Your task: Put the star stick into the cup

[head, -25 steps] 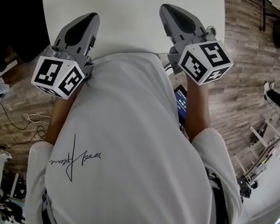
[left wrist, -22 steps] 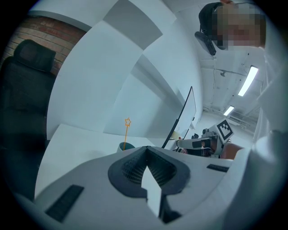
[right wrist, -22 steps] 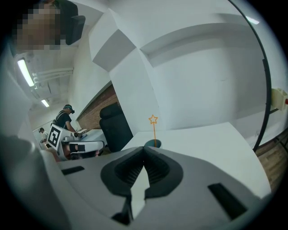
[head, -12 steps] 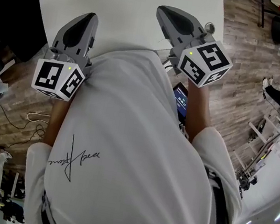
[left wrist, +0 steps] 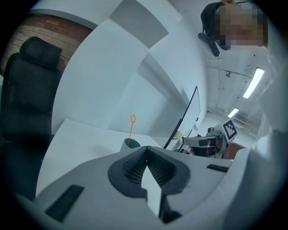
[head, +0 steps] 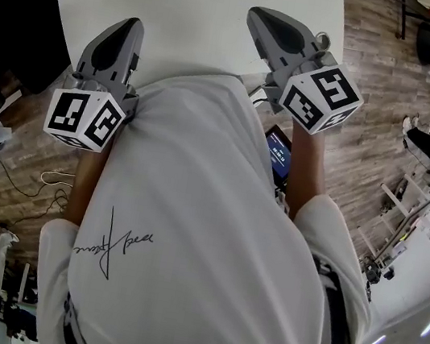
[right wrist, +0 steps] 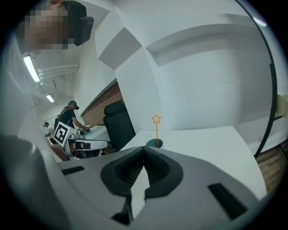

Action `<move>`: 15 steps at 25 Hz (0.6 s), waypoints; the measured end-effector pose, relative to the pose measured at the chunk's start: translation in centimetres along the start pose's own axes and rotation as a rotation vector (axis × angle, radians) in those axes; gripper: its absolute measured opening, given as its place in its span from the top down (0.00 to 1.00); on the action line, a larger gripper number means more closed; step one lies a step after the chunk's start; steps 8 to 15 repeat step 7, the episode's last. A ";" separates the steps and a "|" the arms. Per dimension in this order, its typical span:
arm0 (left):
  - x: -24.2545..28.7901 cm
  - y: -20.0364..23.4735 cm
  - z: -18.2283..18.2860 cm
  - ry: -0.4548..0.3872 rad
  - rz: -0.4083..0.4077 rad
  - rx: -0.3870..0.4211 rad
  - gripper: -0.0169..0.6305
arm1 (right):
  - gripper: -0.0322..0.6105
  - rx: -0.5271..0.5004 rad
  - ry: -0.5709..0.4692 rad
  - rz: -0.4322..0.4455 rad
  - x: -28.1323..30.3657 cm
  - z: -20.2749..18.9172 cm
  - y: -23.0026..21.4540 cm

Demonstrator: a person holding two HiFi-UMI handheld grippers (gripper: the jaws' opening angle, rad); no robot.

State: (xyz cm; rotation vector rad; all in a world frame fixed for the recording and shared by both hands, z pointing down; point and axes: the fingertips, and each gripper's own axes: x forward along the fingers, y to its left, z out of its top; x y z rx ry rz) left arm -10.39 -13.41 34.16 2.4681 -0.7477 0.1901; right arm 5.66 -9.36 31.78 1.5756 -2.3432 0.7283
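White tabletop [head: 200,18] fills the upper head view, with a black office chair [left wrist: 27,90] off its left side. Left gripper [head: 127,30] is held over the near table edge, its jaws pressed fully together with nothing between them. Teal cup [left wrist: 130,144] stands at the far side of the table, well apart from both grippers. Orange star stick [left wrist: 132,128] stands inside the cup, star end up. Right gripper [head: 266,22] is likewise over the near edge, jaws closed tight and empty. Wood-plank floor [head: 360,134] lies to the right
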 end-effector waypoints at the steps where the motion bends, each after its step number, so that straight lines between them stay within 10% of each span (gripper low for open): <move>1: 0.1 0.1 -0.1 0.004 0.001 -0.001 0.96 | 0.94 0.003 0.001 -0.002 0.0 -0.1 -0.1; 15: -0.1 -0.2 0.2 0.010 0.010 0.020 0.96 | 0.94 0.009 -0.002 -0.001 0.0 0.2 0.1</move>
